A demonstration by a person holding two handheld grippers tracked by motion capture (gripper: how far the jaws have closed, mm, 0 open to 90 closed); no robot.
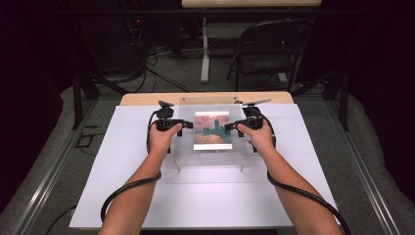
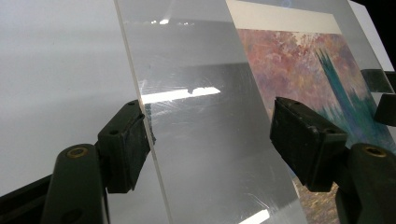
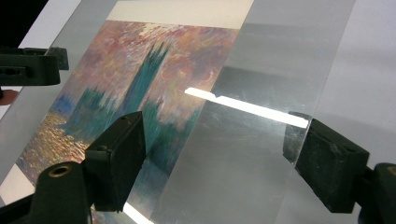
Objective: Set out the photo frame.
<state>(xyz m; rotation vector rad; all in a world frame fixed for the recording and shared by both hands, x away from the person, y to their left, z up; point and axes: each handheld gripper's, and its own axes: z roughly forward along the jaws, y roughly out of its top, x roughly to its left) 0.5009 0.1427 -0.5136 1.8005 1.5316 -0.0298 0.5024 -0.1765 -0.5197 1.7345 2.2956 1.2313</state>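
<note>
Both grippers, left (image 1: 187, 125) and right (image 1: 230, 126), straddle opposite edges of the clear acrylic sheet (image 1: 184, 147) over the painted print (image 1: 212, 130), jaws unclenched; clamping, then lifting level, likely follows.

Clear acrylic sheet (image 1: 211, 133): colourless, w/ white glare streaks and fine scratches. Print (image 1: 212, 130) under it: painterly, pink-mauve and orange mottled sky, teal-green tower shapes, orange-gold flecks at bottom, cream border top and bottom. Left hand-held gripper (image 2: 210, 140): black jaws, matte black pads, brass-coloured rivets. Right hand-held gripper (image 3: 215, 158): same, black w/ brass rivets. Cables (image 1: 127, 188): black. Surface (image 1: 122, 196): plain white top, light wood edge at far side. Floor (image 1: 58, 147): grey. Folding chair (image 1: 266, 49): black. Background: dark, nearly black.
</note>
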